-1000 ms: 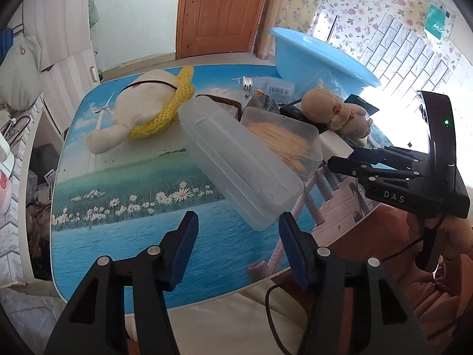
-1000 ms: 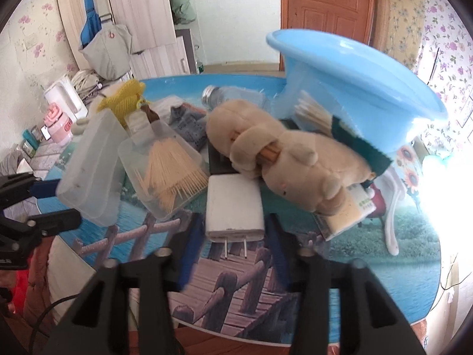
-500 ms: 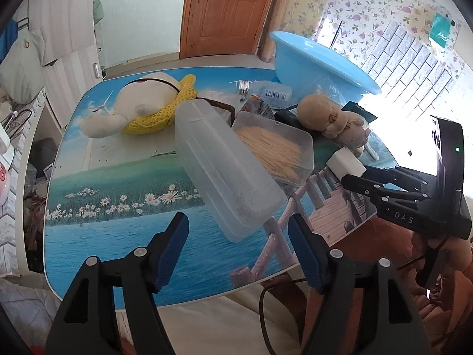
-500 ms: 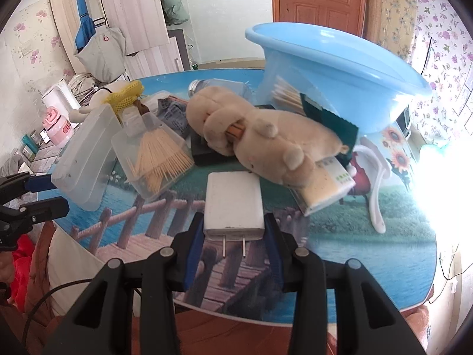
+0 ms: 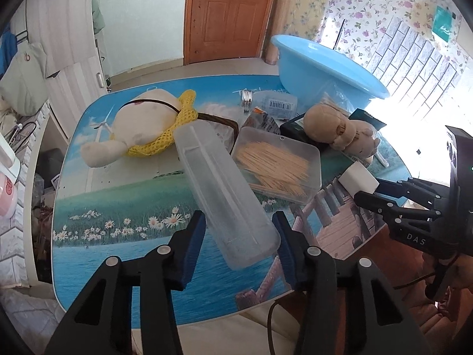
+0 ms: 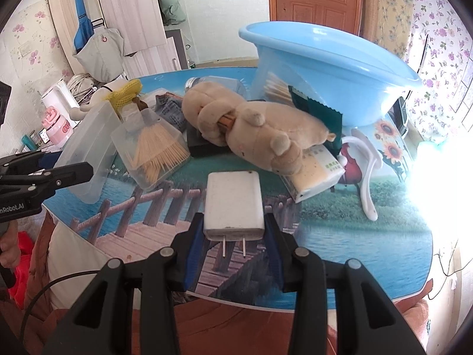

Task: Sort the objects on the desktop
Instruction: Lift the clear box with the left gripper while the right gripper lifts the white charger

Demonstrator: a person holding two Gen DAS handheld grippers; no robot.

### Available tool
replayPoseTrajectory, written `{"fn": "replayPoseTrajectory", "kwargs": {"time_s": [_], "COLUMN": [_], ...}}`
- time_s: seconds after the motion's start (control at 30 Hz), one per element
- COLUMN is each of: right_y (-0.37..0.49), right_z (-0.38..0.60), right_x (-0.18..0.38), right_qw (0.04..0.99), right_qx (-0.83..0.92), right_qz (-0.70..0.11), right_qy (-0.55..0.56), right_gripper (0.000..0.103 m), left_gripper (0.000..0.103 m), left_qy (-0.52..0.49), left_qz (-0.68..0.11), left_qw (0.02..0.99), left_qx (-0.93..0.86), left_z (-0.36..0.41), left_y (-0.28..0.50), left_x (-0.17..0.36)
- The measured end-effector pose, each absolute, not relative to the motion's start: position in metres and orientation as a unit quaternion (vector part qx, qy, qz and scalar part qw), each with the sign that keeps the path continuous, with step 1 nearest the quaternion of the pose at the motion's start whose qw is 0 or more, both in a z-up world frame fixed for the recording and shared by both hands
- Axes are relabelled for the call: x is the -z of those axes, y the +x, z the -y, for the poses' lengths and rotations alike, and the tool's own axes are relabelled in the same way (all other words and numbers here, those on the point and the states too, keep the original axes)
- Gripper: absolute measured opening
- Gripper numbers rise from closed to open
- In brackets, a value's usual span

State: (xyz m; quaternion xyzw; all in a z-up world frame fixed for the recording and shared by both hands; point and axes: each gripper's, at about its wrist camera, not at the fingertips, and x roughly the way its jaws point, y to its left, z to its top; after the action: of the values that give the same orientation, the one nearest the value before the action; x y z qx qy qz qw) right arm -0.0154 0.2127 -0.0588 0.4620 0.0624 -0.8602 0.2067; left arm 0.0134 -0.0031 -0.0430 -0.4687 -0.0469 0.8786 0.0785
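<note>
White plastic plug charger (image 6: 233, 204) sits pinched in the right tool (image 6: 233, 236); left tool (image 5: 239, 233), closing around the long clear plastic box (image 5: 224, 195), should squeeze its near end squarely.

left fingers (image 5: 195, 238) closing around clear case (image 5: 224, 195)

The tan plush bear (image 6: 254, 127) is covering most of a dark flat thing (image 6: 201, 145) under it, so I cannot tell what it is. Strong window glare (image 6: 437, 177) is washing out the table's far right part. The print on the white packet (image 6: 319, 168) is too small to read.
</note>
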Motion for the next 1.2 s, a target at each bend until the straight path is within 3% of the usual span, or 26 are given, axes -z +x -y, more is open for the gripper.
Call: {"fn": "replayPoseTrajectory", "kwargs": {"time_s": [0.13,0.7,1.0,1.03,1.1,1.17,1.2], "right_y": [-0.015,-0.02,-0.021,-0.021,-0.021,-0.021,-0.021], "right_z": [-0.211,-0.212,-0.2,-0.199,-0.199,-0.2,-0.2], "right_x": [0.059,0.059,0.063,0.063,0.063,0.064,0.064], "right_qw": [0.208,0.21,0.203,0.203,0.204,0.206,0.208], "right_qx": [0.86,0.858,0.863,0.865,0.866,0.868,0.868], "right_qz": [-0.067,-0.057,-0.09,-0.094,-0.098,-0.097,-0.096], "right_qy": [0.462,0.464,0.453,0.45,0.445,0.442,0.44], "right_gripper": [0.039,0.039,0.039,0.039,0.039,0.04,0.04], "left_gripper": [0.037,0.037,0.039,0.042,0.058,0.087,0.093], "left_qy": [-0.475,-0.485,-0.472,-0.471,-0.47,-0.473,-0.475], "left_qz": [0.042,0.033,0.023,0.019,0.015,0.011,0.007], "left_qw": [0.071,0.055,0.049,0.048,0.051,0.05,0.051], "left_qx": [-0.876,-0.872,-0.88,-0.881,-0.881,-0.879,-0.878], "left_z": [0.013,0.016,0.013,0.013,0.012,0.011,0.01], "left_y": [0.023,0.005,-0.001,-0.002,-0.002,-0.002,-0.001], "left_x": [0.041,0.061,0.071,0.072,0.073,0.076,0.078]}}
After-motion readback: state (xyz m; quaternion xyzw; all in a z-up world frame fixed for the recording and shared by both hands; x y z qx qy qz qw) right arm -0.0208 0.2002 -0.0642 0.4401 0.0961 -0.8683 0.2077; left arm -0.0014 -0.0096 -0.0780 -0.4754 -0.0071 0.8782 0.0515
